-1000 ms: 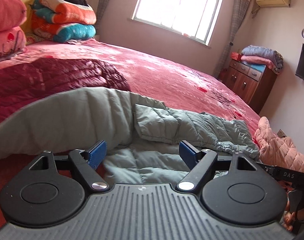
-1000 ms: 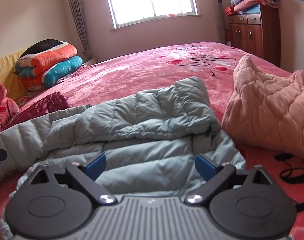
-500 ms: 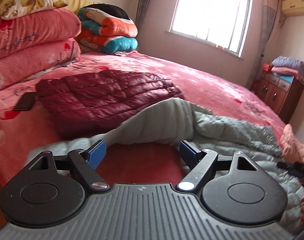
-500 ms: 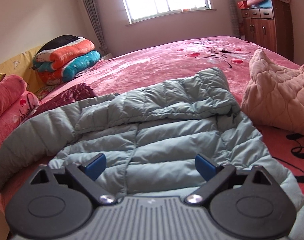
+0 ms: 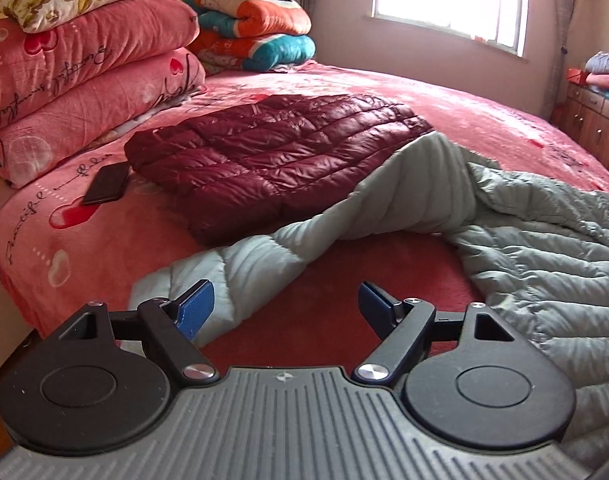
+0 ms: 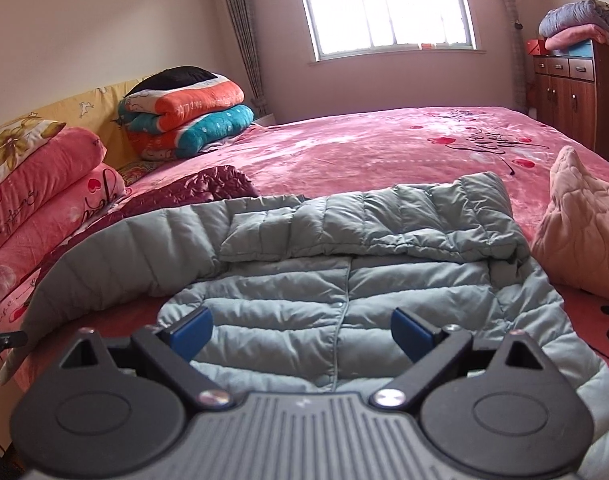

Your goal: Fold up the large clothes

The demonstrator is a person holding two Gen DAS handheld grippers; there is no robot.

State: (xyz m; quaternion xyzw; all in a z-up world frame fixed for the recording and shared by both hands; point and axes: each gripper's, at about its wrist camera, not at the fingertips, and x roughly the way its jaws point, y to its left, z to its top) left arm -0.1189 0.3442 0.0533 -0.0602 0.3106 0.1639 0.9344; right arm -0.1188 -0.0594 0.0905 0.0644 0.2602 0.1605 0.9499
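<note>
1. The left gripper (image 5: 286,306) had its jaws spread wide and held nothing; the cuff end of the grey-green down jacket's sleeve (image 5: 240,270) lay just ahead of its left finger, on the red bedspread (image 5: 384,288).
2. The right gripper (image 6: 302,332) was likewise spread and empty, hovering over the down jacket (image 6: 344,300), which lay front up across the near edge of the bed with its hood (image 6: 404,220) flopped over the collar.
3. Judging from this, the step was to take the outstretched sleeve and fold it across the body. A good grip would straddle the cuff fully, since slick puffy fabric is likely to slip.
4. The sleeve crossed the corner of the folded maroon down jacket (image 5: 280,152); lifting before swinging inward should avoid dragging it.
5. A dark phone (image 5: 106,184) lay beside that maroon jacket, well clear.
</note>
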